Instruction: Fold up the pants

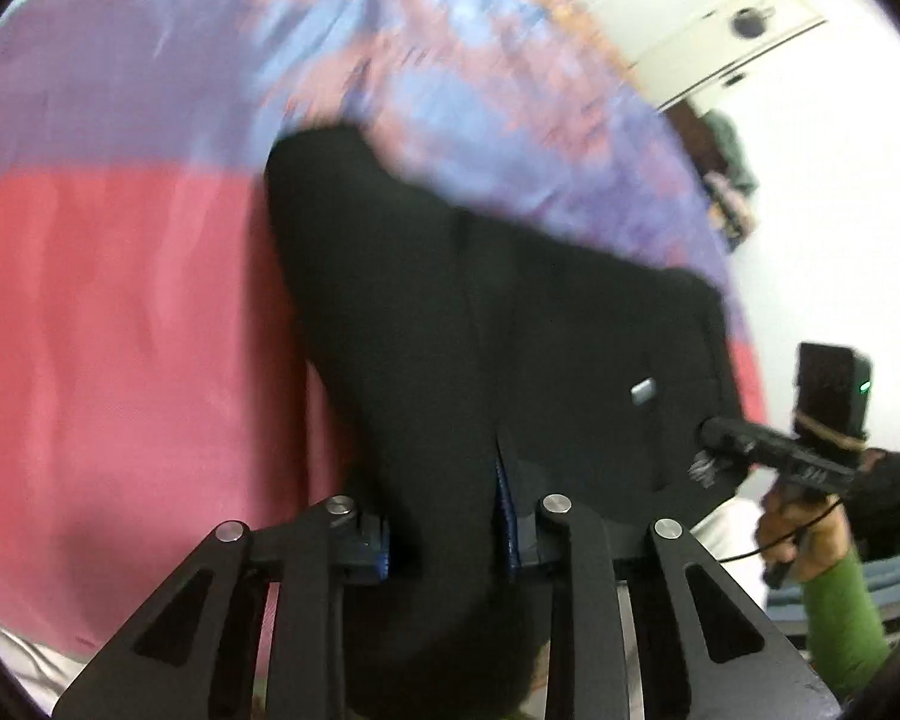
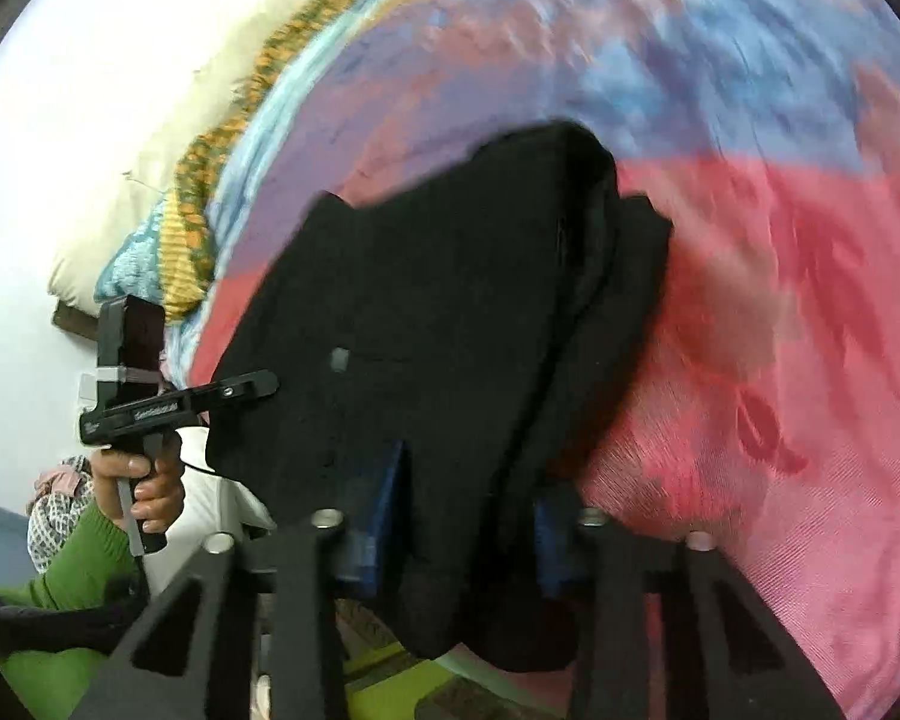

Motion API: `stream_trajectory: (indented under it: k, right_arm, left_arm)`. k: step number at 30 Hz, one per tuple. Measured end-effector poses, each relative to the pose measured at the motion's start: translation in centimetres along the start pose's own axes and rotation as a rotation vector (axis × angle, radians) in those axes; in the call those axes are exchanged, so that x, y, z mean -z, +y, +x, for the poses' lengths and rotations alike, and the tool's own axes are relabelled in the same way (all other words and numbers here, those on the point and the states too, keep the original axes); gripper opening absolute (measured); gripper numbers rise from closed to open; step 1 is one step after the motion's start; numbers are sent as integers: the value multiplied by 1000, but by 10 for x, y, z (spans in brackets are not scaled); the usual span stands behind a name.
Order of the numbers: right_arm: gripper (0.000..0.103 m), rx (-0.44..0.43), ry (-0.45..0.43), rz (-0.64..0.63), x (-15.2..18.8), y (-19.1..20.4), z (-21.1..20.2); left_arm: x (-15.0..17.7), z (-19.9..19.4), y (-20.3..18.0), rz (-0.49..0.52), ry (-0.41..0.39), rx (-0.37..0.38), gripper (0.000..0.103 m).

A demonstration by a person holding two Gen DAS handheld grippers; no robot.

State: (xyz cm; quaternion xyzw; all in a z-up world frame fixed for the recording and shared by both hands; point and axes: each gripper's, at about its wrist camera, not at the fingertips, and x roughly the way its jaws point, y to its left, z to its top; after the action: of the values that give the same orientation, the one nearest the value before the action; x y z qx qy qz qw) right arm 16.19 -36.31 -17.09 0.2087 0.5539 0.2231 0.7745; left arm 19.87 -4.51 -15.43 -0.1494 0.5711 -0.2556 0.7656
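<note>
Black pants (image 1: 480, 312) lie bunched on a pink and purple bedspread (image 1: 120, 330), with a small grey label (image 1: 643, 390) on the cloth. My left gripper (image 1: 447, 528) is shut on the near edge of the pants, and black fabric fills the gap between its blue pads (image 1: 381, 549). In the right wrist view the pants (image 2: 450, 300) hang over my right gripper (image 2: 468, 516), which is shut on another part of the same edge. The right gripper (image 1: 714, 438) shows at the pants' right corner, the left gripper (image 2: 264, 385) at their left side. Both views are motion-blurred.
The bedspread (image 2: 780, 360) extends far beyond the pants. A cream pillow (image 2: 168, 138) and an orange-teal knitted blanket (image 2: 192, 228) lie at the bed's far left edge. Green sleeves (image 1: 840, 618) (image 2: 72, 570) hold the handles. White cupboards (image 1: 720, 12) stand behind.
</note>
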Motion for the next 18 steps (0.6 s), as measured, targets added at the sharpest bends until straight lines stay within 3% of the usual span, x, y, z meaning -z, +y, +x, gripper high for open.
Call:
stream_trajectory:
  k: [6,10,11,13,14,16,17,18]
  right_arm:
    - [31,-46,-133,-120,-69,43,-35]
    - [31,-69,-263,-105,-137,27,-54]
    - [32,-68,-277,-98,-150,25,-50]
    - [34,-44,-297,-71,-174,12,-35]
    - [36,-42,-290,-26,-181,-4,-25]
    - [41,73,-255,57,-186,-36,-3]
    - [42,196,-217,92,-179,-56,7]
    - [43,276,-198,110,-174,-65,10]
  left_arm:
    - [-83,-54,-35,146,-190,-48,25]
    - [-144,-58,-40,189,-287,-71,26]
    - [-153,-50,-40,210,-302,-91,30]
    - [-162,-17,-33,243,-311,-184,47]
    - [-160,6,-21,220,-298,-267,66]
    - [-144,38,7,172,-243,-400,62]
    - [-135,46,19,163,-204,-439,54]
    - [-117,51,30,163,-170,-470,52]
